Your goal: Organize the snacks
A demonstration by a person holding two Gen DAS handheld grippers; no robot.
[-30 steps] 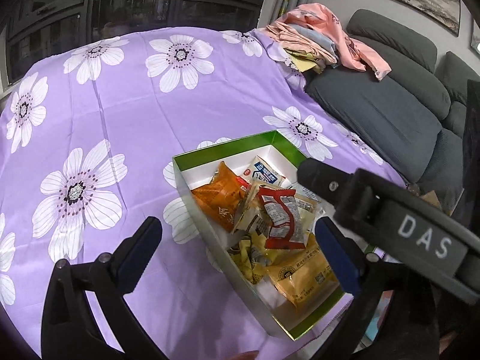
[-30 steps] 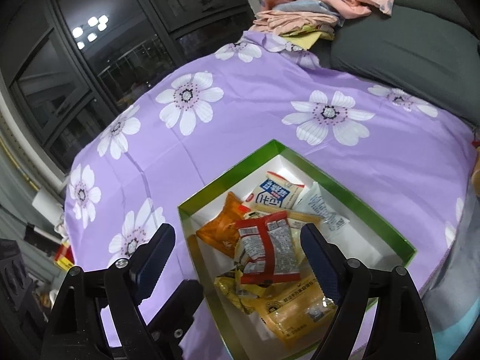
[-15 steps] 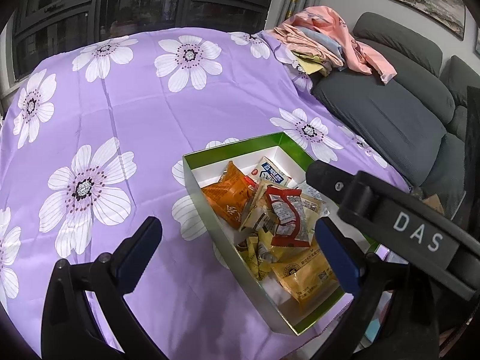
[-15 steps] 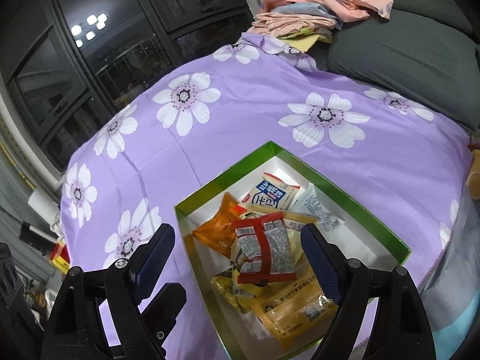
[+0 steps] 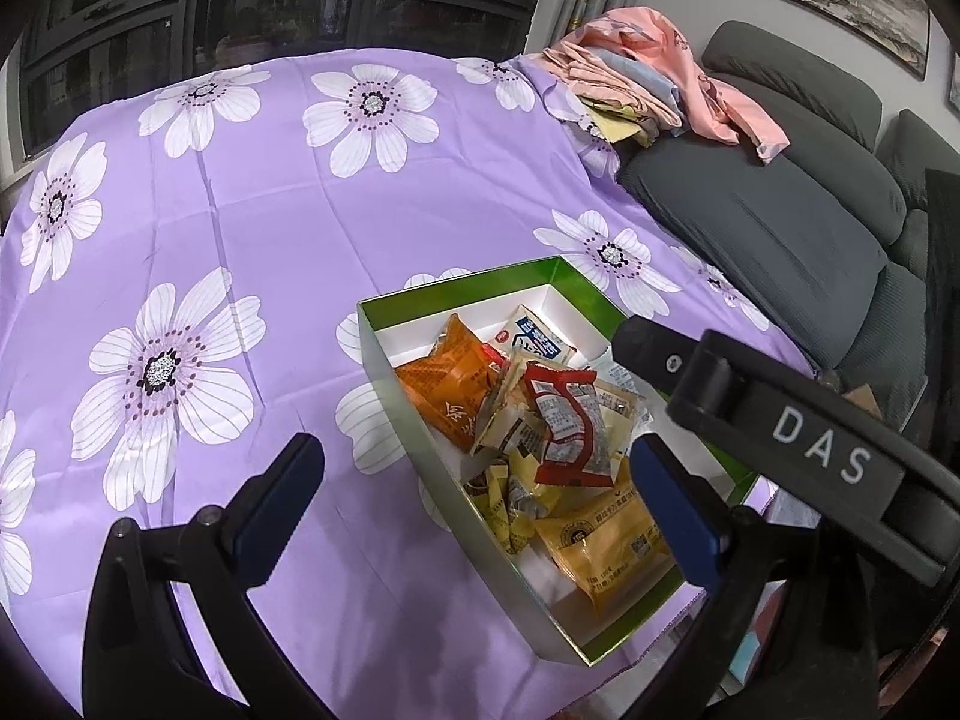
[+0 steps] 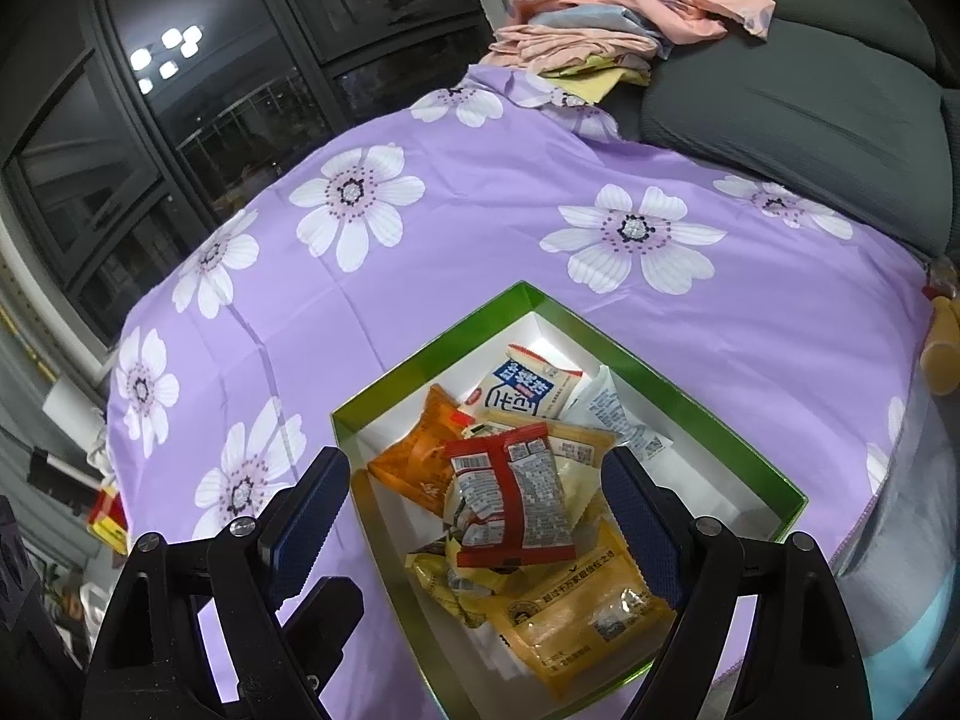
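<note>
Shallow rectangular cardboard box (image 6: 432, 360), green rim, white inside, sits near the edge of the tabletop on a smooth purple floral cloth (image 6: 456, 252). Inside, a loose pile of crinkly foil snack packets: red packet (image 6: 510, 492) on top, orange one (image 6: 414, 462), blue-white one (image 6: 528, 387), large yellow one (image 6: 576, 612); full count unclear. Left hand-held gripper (image 5: 480, 504) and right hand-held gripper (image 6: 480, 516) both hover above the box, jaws spread, holding nothing.

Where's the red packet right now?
The red packet lies on top of the snack pile in the green box, framed between the right gripper's open fingers in the right wrist view, with the orange packet just left of it.
</note>
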